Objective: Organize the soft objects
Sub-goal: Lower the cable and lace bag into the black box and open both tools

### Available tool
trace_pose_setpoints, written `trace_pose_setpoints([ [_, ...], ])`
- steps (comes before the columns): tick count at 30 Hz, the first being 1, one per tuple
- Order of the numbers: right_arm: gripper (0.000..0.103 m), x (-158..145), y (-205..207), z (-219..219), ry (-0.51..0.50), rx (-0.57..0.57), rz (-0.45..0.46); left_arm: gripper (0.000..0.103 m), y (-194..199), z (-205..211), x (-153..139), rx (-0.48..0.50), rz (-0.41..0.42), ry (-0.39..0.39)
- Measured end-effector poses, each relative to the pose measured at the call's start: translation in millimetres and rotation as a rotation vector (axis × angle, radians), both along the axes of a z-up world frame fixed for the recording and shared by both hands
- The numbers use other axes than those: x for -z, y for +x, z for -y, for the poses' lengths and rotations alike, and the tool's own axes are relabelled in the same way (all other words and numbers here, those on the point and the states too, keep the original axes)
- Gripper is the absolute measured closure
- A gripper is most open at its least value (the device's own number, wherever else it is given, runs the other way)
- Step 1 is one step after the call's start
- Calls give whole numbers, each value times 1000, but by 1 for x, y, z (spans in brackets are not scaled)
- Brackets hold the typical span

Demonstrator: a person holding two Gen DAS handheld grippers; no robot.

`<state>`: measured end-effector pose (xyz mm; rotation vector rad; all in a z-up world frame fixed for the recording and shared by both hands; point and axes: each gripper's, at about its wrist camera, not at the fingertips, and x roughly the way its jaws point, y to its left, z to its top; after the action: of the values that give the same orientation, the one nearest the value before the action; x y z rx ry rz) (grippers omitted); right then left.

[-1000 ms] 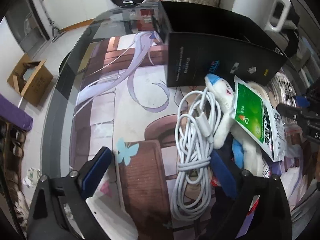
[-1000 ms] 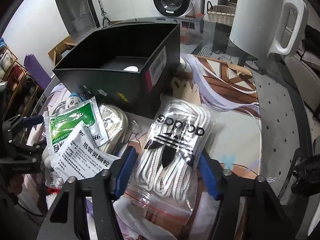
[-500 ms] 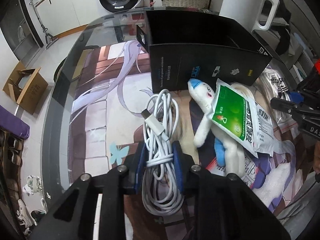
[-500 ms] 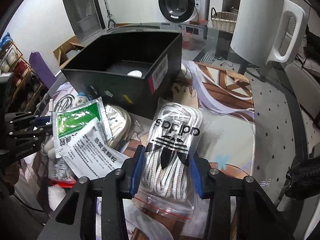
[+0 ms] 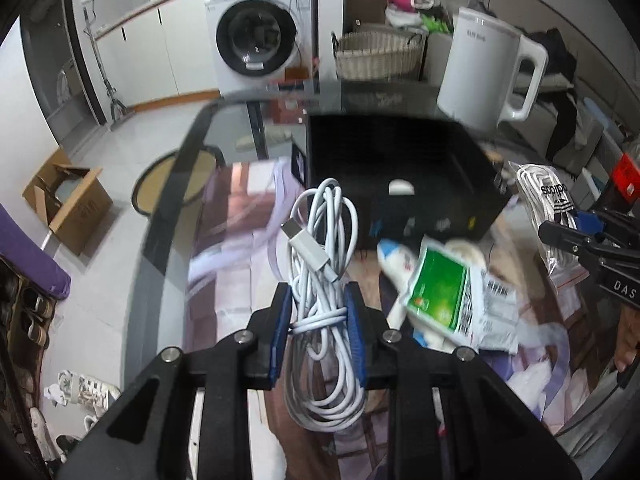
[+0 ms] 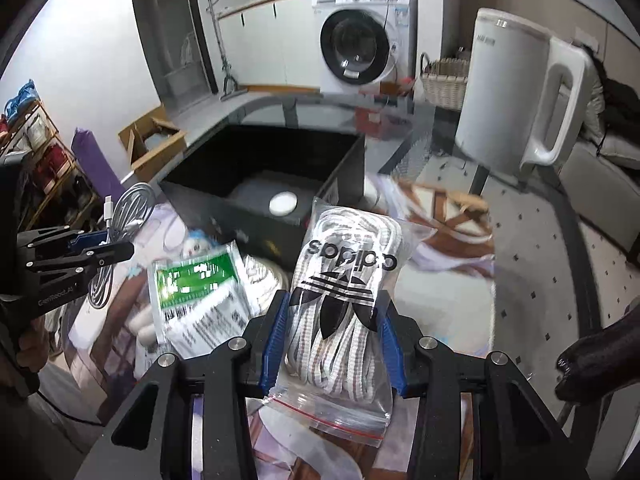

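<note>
Seen from the left wrist: left gripper point(image 5: 318, 326) with blue pads pinched tight around the middle of a coiled white charging cable point(image 5: 324, 304), the bundle lifted clear of the table, its loops hanging below the jaws and its flat plug end sticking up above them. Seen from the right wrist: right gripper point(image 6: 330, 344) clamped on both sides of a clear zip bag of white laces with a black three-stripe logo point(image 6: 344, 304) — red seal edge drooping under the pads, bag raised off the surface. Directly beyond both loads stood an open black rectangular cardboard box point(image 5: 400, 168), with a small white oval object point(image 6: 283, 202) lying on its floor. Left behind on the glass-topped table with a printed illustrated mat point(image 5: 240, 216), just in front of the box: a green-and-white foil sachet point(image 5: 438, 292) resting partly on top of a white plush toy with a blue top point(image 5: 394, 256), both blurred. To the box's far right stood a tall white electric kettle point(image 5: 480, 72). In the background — a front-loading white washing machine point(image 5: 256, 36), a woven wicker basket point(image 5: 376, 56) and an open brown carton on the floor point(image 5: 68, 204).
</note>
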<state>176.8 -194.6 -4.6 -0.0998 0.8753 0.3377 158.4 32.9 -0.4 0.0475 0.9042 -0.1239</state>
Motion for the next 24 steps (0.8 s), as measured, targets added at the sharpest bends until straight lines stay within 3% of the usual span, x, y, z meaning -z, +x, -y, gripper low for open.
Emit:
trace_pose_setpoints([
  [8, 60, -35, -7, -6, 51, -9, 194, 78, 1, 1, -37, -9, 168, -2],
  [16, 60, -69, -4, -28, 72, -27, 371, 78, 29, 10, -71, 33, 270, -17],
  [24, 60, -85, 30, -53, 95, -15, 447, 78, 86, 5, -66, 29, 291, -39],
])
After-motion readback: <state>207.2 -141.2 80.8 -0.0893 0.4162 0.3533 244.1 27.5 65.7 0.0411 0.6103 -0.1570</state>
